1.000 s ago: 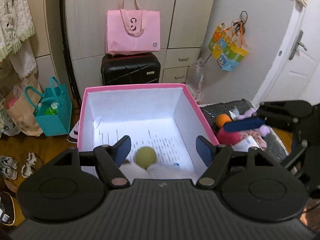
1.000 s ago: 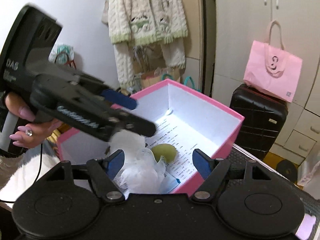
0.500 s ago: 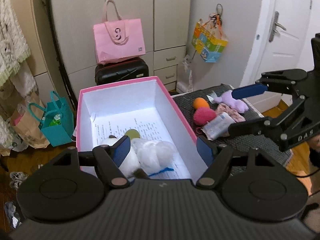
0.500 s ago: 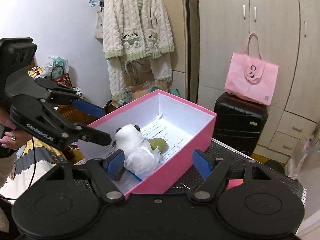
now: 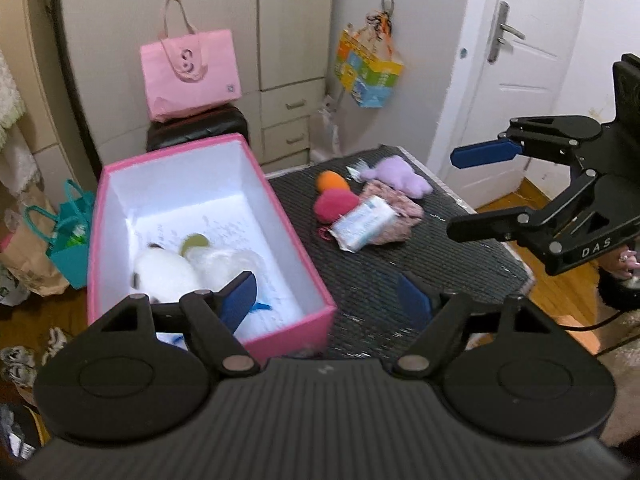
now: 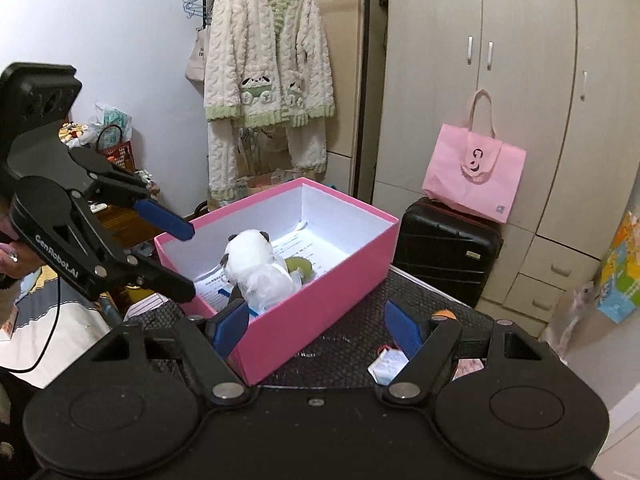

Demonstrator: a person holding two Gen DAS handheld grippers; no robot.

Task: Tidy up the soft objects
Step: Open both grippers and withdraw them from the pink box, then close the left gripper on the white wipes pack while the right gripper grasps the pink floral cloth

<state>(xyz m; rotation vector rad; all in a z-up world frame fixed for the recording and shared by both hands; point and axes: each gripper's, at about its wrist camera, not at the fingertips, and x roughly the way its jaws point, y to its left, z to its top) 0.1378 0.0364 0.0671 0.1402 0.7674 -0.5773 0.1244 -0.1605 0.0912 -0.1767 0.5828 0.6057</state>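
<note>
My left gripper (image 5: 328, 294) hangs with its fingers spread and nothing between them, over the near corner of the pink box (image 5: 280, 236) where the box meets the black woven tabletop (image 5: 432, 248). In this view the box sits along the tabletop's left edge and holds a white panda plush (image 5: 164, 272), a white fluffy bundle (image 5: 228, 260) and a green ball (image 5: 195, 241). Waiting near the far edge are an orange ball (image 5: 332, 181), a pink pom-pom (image 5: 335, 205), a purple plush (image 5: 398, 176), a patterned pink cloth (image 5: 394, 210) and a wrapped tissue pack (image 5: 364, 222) lying partly on that cloth. My right gripper (image 5: 466, 192) hovers above the tabletop's right side, also spread and empty.

I judge the next step is to fetch one of those loose pieces. I would take the tissue pack first, since it lies on top, closing across its short side and lifting straight so the cloth does not drag along.

From the right wrist, my right gripper (image 6: 316, 324) is spread wide over the box's near corner. This view shows the panda plush (image 6: 248, 250) upright against the bundle, which the left view blurs. It also shows my left gripper (image 6: 180, 258) poised above the box's left end. The pile, though, is nearly hidden here: only a corner of the tissue pack (image 6: 386, 364) and a sliver of orange peep past my finger.
</note>
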